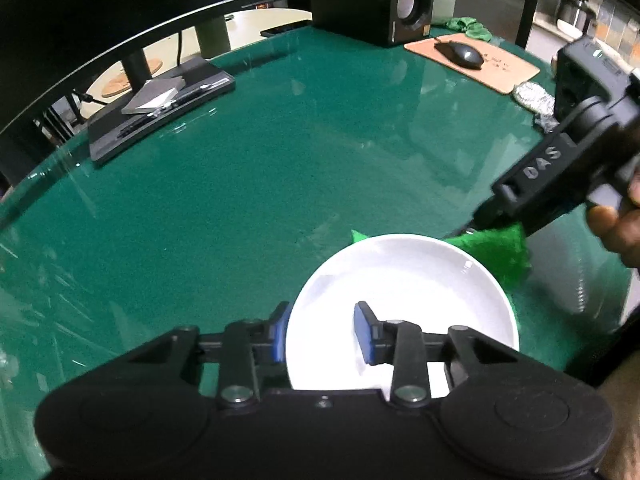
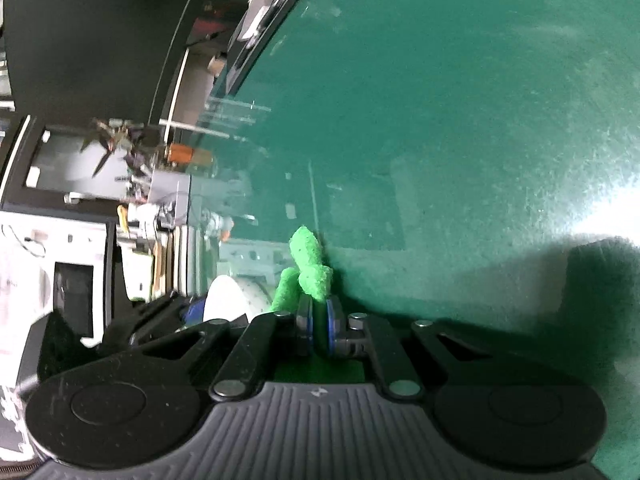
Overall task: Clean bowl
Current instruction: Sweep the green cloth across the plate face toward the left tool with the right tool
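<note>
A white bowl [image 1: 404, 304] is being kept on the green surface [image 1: 240, 184], near its front edge. The bowl's near rim is being straddled by the left hand-held gripper [image 1: 322, 334]: one blue pad [image 1: 279, 336] is being held outside the wall and the other inside the bowl. The jaws are being held narrowly apart, and whether the pads are actually pressing on the rim cannot be told.

A bright green cloth [image 2: 308, 270] is being pinched between the nearly closed jaws of the right hand-held gripper [image 2: 319, 330], with its loose end being left to stick out beyond the fingertips. In the left wrist view this cloth [image 1: 496, 250] is being held at the bowl's far right rim, where it is overlapping the edge, and part of a hand [image 1: 618, 228] is being seen on the black handle.

Farther back on the surface, a mouse [image 1: 460, 54] is being carried by a tan mat [image 1: 476, 62] beside a speaker [image 1: 376, 0].
</note>
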Tool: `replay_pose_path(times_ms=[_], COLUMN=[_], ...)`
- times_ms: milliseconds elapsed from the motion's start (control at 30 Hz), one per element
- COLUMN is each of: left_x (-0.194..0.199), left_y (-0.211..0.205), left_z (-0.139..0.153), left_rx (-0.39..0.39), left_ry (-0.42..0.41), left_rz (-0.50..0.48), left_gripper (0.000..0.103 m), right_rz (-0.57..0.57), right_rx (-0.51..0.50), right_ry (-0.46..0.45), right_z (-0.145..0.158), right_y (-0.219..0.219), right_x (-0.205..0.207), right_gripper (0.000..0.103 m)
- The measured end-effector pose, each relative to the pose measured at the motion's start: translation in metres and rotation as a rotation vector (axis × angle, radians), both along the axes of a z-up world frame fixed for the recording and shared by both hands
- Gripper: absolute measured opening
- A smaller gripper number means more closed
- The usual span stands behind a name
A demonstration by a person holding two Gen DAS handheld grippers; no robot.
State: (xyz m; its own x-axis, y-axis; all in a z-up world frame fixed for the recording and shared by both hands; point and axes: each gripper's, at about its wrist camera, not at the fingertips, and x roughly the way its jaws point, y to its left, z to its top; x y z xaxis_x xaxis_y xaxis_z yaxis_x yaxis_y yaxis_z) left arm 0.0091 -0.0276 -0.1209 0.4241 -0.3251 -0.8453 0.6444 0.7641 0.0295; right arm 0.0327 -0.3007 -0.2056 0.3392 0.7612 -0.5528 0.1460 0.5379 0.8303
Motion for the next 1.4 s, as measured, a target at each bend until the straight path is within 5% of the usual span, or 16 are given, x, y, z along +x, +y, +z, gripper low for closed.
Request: replay_pose_path(times_ms=[133, 500, 833, 1200, 1400], left_x=[-0.004, 0.002, 0.006, 0.007, 0.011], left_y=[0.011, 0.006, 0.002, 0.000, 0.000], left_z=[-0.002, -0.009, -0.013, -0.013, -0.013], left_rx=[0.011, -0.010, -0.014, 0.000, -0.019], left_ry=[-0.006, -0.006, 0.008, 0.002, 0.013], left_rz=[0.023, 0.017, -0.025, -0.028, -0.013], left_gripper=[0.015, 0.027, 0.033, 0.034, 0.040], right_rz=[0.022, 0.166, 0.070, 0.128, 0.065], right_rx=[-0.015, -0.025, -0.014, 0.002, -0.016], right_ry=[-0.004, -0.087, 0.017, -0.064, -0.013], right_z=[0.002, 0.022, 0.008, 0.016, 0.008], right_y=[0.007, 0.073, 0.008, 0.068, 0.028], right_x=[0.010, 0.062, 0.014, 0.058, 0.034], right_gripper=[0.008, 0.010, 0.009, 0.010, 0.009])
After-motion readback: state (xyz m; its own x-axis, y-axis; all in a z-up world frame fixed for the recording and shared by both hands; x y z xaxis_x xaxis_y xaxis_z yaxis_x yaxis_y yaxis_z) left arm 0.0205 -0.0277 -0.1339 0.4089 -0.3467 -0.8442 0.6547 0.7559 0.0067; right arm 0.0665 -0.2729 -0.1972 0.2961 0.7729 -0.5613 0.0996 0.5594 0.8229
